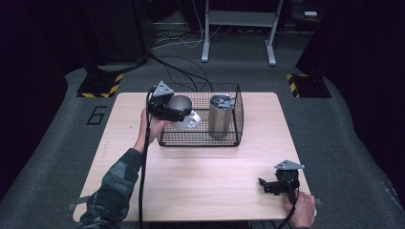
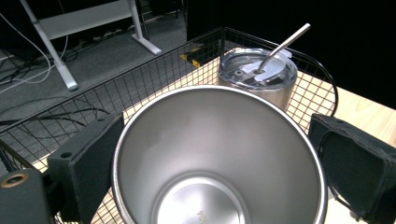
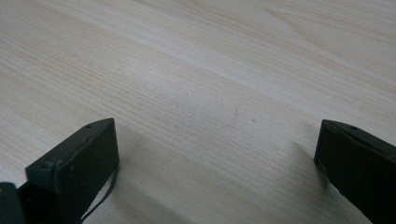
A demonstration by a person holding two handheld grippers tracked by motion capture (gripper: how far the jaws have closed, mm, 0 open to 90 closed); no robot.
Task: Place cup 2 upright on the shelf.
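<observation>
gripping a stainless steel cup (image 2: 217, 154) between its two black jaws, the left gripper (image 1: 168, 108) sits over the left end of the wire basket (image 1: 224, 140), held up by the person's left hand (image 1: 152, 128). in the left gripper view the cup's open mouth faces the camera, its rim touching the left jaw pad on one side and lying just beside the right pad on the other, so the cup fills the gap between them; the bare metal bottom shows deep inside. in the high view the cup (image 1: 181, 103) lies tilted, its mouth turned toward the gripper and its pale base (image 1: 191, 120) pointing away and down into the basket. just past the cup, farther along the gripper's line of sight and a little to its right, a steel tumbler (image 2: 259, 77) stands upright in the basket, with a clear lid and a metal straw (image 2: 285, 44) leaning out of it; the high view puts this tumbler (image 1: 219, 114) near the basket's right end, apart from the held cup. the basket rests on the far half of the wooden table (image 1: 200, 186). the right gripper (image 1: 273, 186) lies well apart from all this, near the table's near right corner, with the person's right hand (image 1: 301, 210) behind it; its jaws stand wide, with nothing but bare wood grain (image 3: 210, 93) between them.
</observation>
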